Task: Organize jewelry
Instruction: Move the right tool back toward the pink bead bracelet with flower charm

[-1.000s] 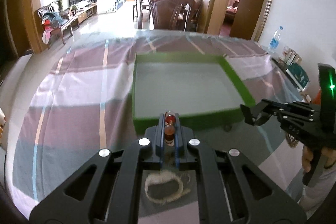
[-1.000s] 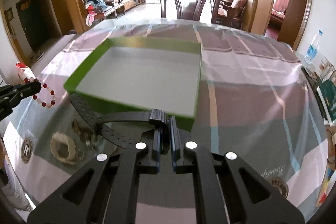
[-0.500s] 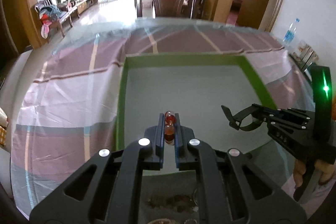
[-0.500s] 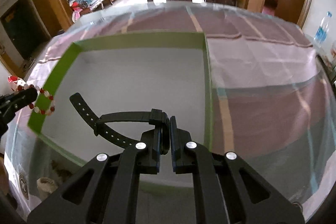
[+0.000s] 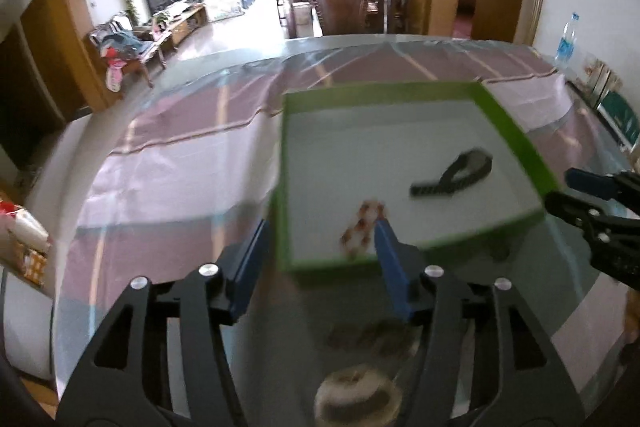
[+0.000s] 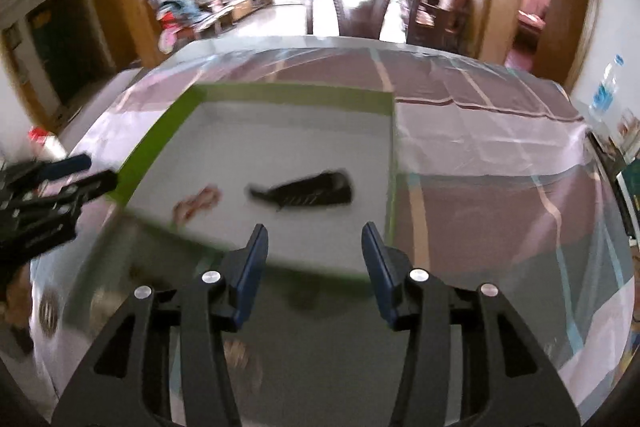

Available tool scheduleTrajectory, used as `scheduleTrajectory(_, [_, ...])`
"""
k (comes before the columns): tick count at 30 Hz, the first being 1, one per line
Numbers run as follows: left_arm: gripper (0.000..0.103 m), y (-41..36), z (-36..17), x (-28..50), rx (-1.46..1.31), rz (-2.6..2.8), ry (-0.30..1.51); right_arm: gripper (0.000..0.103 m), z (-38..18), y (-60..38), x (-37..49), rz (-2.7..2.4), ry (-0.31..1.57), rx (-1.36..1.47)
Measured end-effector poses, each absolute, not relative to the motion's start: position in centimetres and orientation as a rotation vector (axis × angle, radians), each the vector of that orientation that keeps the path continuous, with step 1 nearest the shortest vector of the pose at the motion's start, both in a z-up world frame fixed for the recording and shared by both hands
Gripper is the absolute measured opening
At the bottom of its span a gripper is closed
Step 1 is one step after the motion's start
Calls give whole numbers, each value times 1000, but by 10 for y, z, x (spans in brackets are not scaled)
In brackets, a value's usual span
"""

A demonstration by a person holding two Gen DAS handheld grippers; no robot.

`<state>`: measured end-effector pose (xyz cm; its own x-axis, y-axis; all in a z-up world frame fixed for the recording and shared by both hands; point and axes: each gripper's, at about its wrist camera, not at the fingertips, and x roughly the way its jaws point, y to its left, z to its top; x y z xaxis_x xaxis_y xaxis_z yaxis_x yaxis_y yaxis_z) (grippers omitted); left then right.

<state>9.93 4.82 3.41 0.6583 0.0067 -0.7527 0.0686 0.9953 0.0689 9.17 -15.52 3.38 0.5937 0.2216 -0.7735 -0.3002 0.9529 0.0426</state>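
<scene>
The surface (image 5: 168,187), under a striped cloth in mauve and grey, carries a shallow green-rimmed box (image 5: 516,135) with a pale floor, and both items already sorted lie inside it. The left gripper (image 5: 320,251) hangs at the box's near edge with its blue-padded fingers (image 5: 390,267) spread wide and holding nothing; the right gripper (image 6: 314,255) sits likewise at the near rim, fingers apart and empty. The black watch strap (image 5: 456,175) lies flat toward the box's right half, its long axis running roughly left to right with the broader, looped end to the right in both views. It looks light and flexible, probably rubbery, so it would bend if taken by a tip; gripping across its width near the thicker end seems safest. The red-and-white bead bracelet (image 5: 362,225) lies in the box's near left corner, blurred, elongated roughly toward the far side. It is likely light, limp and prone to roll, best pinched across a few beads. More small pieces (image 5: 372,341), too blurred to identify, remain on the surface in front of the box.
</scene>
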Motion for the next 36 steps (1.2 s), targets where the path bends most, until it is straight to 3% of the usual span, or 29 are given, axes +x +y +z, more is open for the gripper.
scheduleTrajectory(7, [60,80,-8,45,-25,24,951,48,-15,-126,65,372,1013,-182])
scheduleTrajectory(17, [63,83,-29,12,-90,-15,989,49,-36,-141,60,332,1024,-76])
scheduleTrajectory(19, [64,76,-30,12,-79,-15,993,52,-36,-146,57,336,1001,-52])
scheduleTrajectory(25, [83,51,-22,7,-71,-88,947,65,-38,-146,58,327,966,-46])
scheduleTrajectory(28, [84,37,-23,8,-44,-111,944,71,-37,-150,57,324,957,-41])
scheduleTrajectory(36, [84,24,-47,22,14,-51,984,72,-42,-153,57,302,956,-41])
